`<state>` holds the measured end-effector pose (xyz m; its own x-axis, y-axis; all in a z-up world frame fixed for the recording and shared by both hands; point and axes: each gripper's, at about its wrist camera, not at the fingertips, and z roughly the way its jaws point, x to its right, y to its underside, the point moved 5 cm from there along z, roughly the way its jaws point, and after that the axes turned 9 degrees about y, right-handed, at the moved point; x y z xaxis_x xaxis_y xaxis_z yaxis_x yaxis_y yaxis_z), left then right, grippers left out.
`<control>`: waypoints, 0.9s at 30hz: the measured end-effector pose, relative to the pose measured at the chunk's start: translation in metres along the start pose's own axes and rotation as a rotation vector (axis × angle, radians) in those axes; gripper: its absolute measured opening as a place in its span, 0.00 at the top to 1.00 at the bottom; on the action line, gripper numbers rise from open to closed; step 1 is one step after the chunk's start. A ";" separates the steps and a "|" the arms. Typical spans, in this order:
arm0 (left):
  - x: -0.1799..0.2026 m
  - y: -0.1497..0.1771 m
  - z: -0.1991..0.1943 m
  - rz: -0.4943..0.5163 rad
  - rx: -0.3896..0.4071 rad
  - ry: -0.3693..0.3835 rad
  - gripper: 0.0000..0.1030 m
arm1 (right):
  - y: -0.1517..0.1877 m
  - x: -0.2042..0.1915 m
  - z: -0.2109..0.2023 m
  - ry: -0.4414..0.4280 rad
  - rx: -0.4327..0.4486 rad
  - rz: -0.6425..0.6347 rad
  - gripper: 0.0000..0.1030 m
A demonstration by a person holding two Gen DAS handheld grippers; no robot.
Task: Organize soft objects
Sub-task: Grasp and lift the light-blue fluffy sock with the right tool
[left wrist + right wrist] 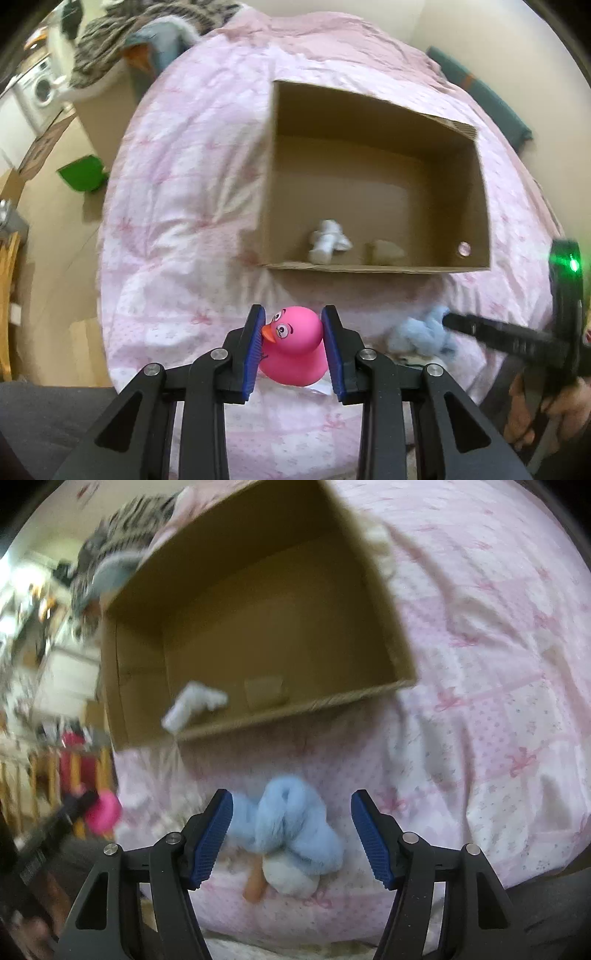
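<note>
My left gripper [293,321] is shut on a pink rubber duck [295,347], held just above the pink bedspread in front of an open cardboard box [373,271]. The duck also shows at the left of the right wrist view [105,810]. Inside the box lie a white soft toy [328,242] and a pale block [384,251]. My right gripper [291,812] is open, its jaws standing on either side of a light blue plush toy [291,821] that lies on the bed. The plush also shows in the left wrist view [421,334].
The pink patterned bedspread [192,206] covers the bed. A striped blanket [122,48] and a grey-blue plush lie at the far left corner. A green object [83,173] sits on the floor left of the bed. A teal cushion [484,99] lies at the far right.
</note>
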<state>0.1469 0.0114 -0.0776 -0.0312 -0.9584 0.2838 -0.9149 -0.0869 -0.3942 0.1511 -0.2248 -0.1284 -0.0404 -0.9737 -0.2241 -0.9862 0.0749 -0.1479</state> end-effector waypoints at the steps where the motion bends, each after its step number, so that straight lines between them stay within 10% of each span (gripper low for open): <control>1: -0.003 0.002 0.002 -0.020 -0.005 0.000 0.72 | 0.004 -0.006 0.004 0.024 -0.013 -0.036 0.24; 12: -0.005 0.008 0.028 -0.061 -0.049 -0.012 0.72 | 0.031 -0.040 0.055 0.219 -0.073 -0.285 0.23; 14: -0.004 0.008 0.028 -0.057 -0.046 -0.014 0.72 | 0.030 -0.042 0.057 0.246 -0.042 -0.296 0.45; 20: -0.007 0.007 0.026 -0.076 -0.038 -0.011 0.72 | 0.027 -0.040 0.052 0.164 -0.054 -0.259 0.73; 27: -0.008 0.005 0.018 -0.079 -0.002 -0.014 0.72 | 0.021 -0.042 0.010 -0.026 0.012 -0.214 0.77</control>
<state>0.1502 0.0134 -0.0978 0.0462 -0.9522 0.3019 -0.9151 -0.1615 -0.3694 0.1340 -0.1802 -0.1313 0.1744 -0.9617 -0.2112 -0.9697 -0.1305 -0.2066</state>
